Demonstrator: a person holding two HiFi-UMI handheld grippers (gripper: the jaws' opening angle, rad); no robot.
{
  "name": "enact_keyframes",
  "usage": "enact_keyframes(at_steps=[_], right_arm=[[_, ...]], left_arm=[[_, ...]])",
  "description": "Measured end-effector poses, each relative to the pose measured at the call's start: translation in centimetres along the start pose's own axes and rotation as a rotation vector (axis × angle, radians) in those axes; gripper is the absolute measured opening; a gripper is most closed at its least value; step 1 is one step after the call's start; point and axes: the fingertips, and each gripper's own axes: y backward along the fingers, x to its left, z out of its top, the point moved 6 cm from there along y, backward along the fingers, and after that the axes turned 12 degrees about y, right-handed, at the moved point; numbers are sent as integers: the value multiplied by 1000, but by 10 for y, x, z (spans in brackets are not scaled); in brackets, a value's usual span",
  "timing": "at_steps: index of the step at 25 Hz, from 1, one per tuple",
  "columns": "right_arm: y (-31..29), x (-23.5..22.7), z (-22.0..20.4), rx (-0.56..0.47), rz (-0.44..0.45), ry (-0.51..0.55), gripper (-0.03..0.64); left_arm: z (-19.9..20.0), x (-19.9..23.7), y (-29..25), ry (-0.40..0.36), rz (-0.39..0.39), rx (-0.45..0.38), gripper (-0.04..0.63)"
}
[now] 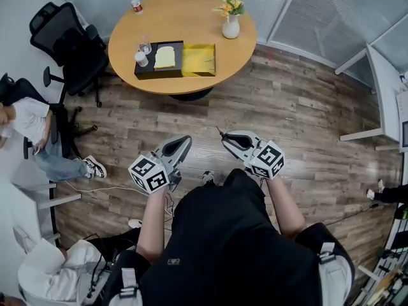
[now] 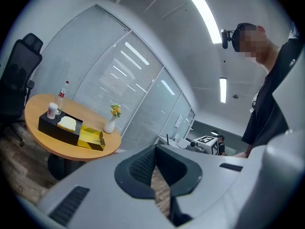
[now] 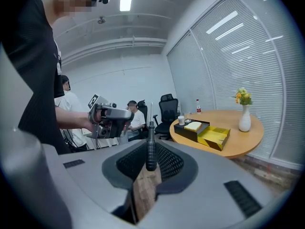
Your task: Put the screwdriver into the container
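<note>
My right gripper (image 3: 150, 160) is shut on a screwdriver (image 3: 151, 148) with a black ribbed handle; its thin shaft points up past the jaw tips. In the head view the right gripper (image 1: 227, 138) hangs over the wooden floor in front of the person, with the shaft tip (image 1: 218, 132) just showing. My left gripper (image 1: 185, 140) is beside it, jaws together with nothing between them, as in its own view (image 2: 155, 152). An open yellow container (image 1: 199, 60) lies on the round wooden table (image 1: 191, 8), well ahead of both grippers, also seen as a yellow box (image 3: 213, 136) (image 2: 91, 138).
A black tray (image 1: 157, 61) with a pale block and cups (image 1: 141, 56) adjoins the yellow box. A vase of flowers (image 1: 231, 19) and a bottle (image 1: 135, 2) stand on the table. Office chairs (image 1: 67, 40) and a seated person (image 1: 32, 126) are at left, a white desk (image 1: 387, 88) at right.
</note>
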Motion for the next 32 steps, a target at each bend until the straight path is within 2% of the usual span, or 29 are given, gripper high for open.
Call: enact_keyframes(at_steps=[9,18,32], right_arm=[[-18,-24,-5,13,64,8,58],[-33,-87,6,-8,140,42,58],[-39,-172,1,-18,237,37,58]], left_arm=[[4,15,-9,17,53,-15,6],[31,25,-43,10,123,-72,6],[58,32,-99,16,228,-151,6]])
